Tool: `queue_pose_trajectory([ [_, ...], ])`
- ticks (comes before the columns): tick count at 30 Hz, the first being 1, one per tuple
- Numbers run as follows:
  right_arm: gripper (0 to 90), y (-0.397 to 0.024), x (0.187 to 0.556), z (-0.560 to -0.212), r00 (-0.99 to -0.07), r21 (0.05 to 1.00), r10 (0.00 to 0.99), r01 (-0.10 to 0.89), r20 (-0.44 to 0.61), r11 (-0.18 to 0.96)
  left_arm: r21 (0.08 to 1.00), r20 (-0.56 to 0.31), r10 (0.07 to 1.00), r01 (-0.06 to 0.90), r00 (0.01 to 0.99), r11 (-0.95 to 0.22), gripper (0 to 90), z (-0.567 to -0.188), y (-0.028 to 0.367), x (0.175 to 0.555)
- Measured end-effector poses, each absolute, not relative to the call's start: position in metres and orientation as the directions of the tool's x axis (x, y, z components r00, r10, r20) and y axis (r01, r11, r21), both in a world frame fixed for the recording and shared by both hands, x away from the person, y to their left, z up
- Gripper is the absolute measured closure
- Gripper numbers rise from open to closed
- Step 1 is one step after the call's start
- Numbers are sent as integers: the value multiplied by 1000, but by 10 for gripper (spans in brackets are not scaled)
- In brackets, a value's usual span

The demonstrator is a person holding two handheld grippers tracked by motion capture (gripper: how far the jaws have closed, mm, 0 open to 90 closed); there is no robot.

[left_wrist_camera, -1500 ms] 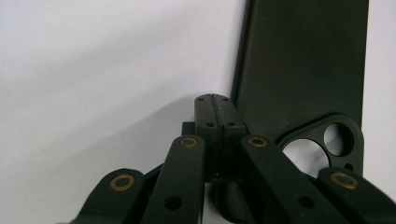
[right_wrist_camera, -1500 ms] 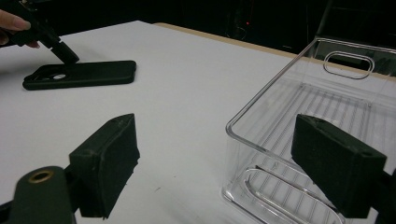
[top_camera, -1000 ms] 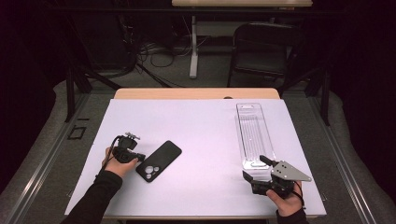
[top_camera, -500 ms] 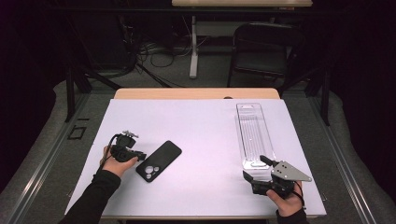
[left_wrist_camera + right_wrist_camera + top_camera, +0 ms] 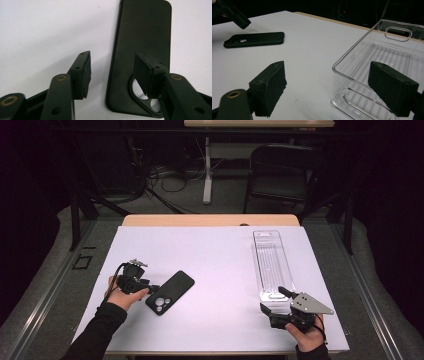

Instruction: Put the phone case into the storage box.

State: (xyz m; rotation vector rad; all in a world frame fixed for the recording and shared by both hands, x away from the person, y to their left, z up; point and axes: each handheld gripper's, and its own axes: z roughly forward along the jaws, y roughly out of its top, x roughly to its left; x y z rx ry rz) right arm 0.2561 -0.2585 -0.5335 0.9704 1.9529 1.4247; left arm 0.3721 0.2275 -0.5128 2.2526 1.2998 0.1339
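Note:
A black phone case (image 5: 170,292) lies flat on the white table cover, camera cutout towards the person. My left gripper (image 5: 150,290) sits at that cutout end. Its jaws have just been opening. In the left gripper view the left gripper (image 5: 112,62) is open, one pad over the cutout, the other over bare cover beside the phone case (image 5: 145,32), neither pressing it. My right gripper (image 5: 271,299) stands open at the near end of a clear plastic tray (image 5: 260,270). In the right gripper view the right gripper (image 5: 327,72) straddles the corner of the clear tray (image 5: 352,50) without touching it.
The right gripper view also has the phone case (image 5: 254,40) and the left gripper (image 5: 234,15) at far left. The table's wooden edge (image 5: 210,220) runs along the back. A dark chair (image 5: 285,170) and floor cables (image 5: 165,175) lie beyond it.
The left gripper's jaws have spread apart at the phone case's near end, and the case lies still on the table. The right gripper and the tray have not moved.

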Motion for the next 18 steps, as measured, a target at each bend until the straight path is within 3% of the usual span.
queue_pose_trajectory([
  [14,144,-258,256,-533,-604,953,797,237,-6,187,514,-215,824,778,524,-361,411,-501,227,371],
  [18,144,-258,256,-533,-604,953,797,237,-5,187,498,-197,807,766,557,-407,412,-497,223,370],
])
